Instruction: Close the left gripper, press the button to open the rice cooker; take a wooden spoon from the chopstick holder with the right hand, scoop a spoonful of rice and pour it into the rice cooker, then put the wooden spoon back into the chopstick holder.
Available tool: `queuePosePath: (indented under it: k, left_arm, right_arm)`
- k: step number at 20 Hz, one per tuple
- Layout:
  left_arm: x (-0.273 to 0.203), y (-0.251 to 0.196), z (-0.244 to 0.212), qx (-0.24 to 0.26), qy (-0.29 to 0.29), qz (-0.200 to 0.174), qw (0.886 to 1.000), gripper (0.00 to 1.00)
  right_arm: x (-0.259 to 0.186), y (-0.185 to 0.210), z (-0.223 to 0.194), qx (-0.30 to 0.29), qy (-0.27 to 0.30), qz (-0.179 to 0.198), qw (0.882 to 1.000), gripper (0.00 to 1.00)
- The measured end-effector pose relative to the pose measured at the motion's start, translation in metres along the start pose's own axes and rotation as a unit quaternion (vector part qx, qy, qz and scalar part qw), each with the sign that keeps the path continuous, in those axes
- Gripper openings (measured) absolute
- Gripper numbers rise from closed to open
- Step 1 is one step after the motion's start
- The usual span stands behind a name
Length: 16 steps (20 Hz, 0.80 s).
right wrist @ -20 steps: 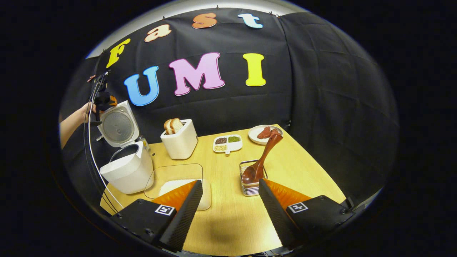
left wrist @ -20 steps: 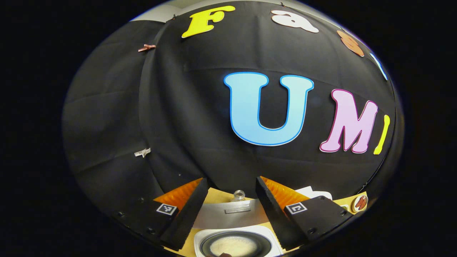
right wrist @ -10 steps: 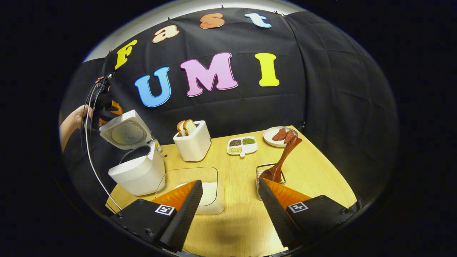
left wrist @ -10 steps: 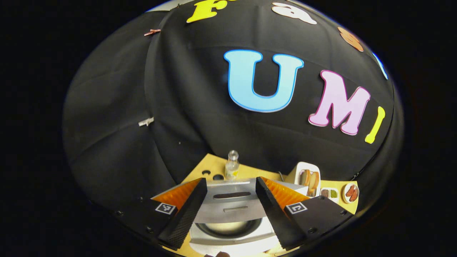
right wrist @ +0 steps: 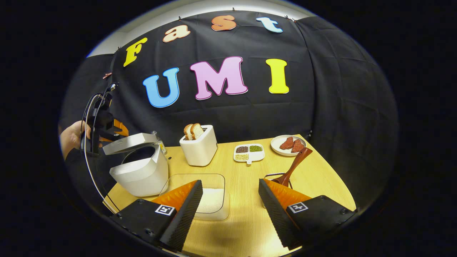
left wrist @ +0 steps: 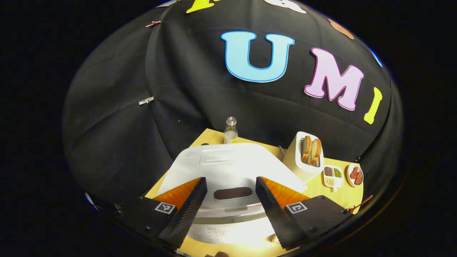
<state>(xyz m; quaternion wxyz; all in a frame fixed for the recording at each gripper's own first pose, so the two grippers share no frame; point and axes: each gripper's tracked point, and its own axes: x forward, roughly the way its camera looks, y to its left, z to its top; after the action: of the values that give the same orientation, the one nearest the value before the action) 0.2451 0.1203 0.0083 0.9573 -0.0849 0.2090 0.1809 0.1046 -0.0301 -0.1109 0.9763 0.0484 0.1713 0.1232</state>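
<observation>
The left gripper view looks steeply down from close above the rice cooker (left wrist: 228, 171), whose lid lies just ahead of its spread jaws, facing the booth wall. The right gripper view sits farther back and lower, looking across the surface (right wrist: 246, 185) ahead of its own spread jaws, with the rice cooker (right wrist: 141, 167) far to their left. Both views share the rice cooker, the toaster (left wrist: 305, 157) (right wrist: 200, 146), the divided dish (left wrist: 332, 175) (right wrist: 249, 152) and the plate (left wrist: 355, 175) (right wrist: 289, 144).

We see the rice cooker (right wrist: 140, 174) lid (right wrist: 129, 142) swung down from upright to nearly shut, our left gripper (right wrist: 107, 126) following it down.
</observation>
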Motion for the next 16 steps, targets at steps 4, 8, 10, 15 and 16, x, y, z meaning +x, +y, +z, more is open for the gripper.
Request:
queuePosePath:
  k: [4, 8, 10, 15, 16]
  left_arm:
    - [0.012, 0.000, -0.030, 0.010, 0.019, -0.002, 1.000, 0.98]
    - [0.026, 0.001, -0.058, 0.020, 0.038, 0.000, 0.999, 0.98]
    - [0.031, 0.000, -0.067, 0.026, 0.040, 0.003, 0.999, 0.98]
    - [0.034, 0.000, -0.071, 0.033, 0.028, -0.004, 0.999, 0.99]
    - [0.034, 0.000, -0.071, 0.035, 0.026, -0.006, 0.999, 0.99]
  right_arm:
    - [0.001, -0.002, -0.002, 0.004, 0.001, -0.011, 1.000, 0.99]
    - [0.002, -0.005, -0.004, 0.012, 0.002, -0.021, 1.000, 0.99]
    - [0.003, -0.006, -0.006, 0.014, 0.003, -0.025, 1.000, 0.99]
    - [0.004, -0.006, -0.013, 0.004, 0.011, -0.025, 1.000, 0.99]
    - [0.004, -0.004, -0.015, 0.002, 0.014, -0.022, 1.000, 0.99]
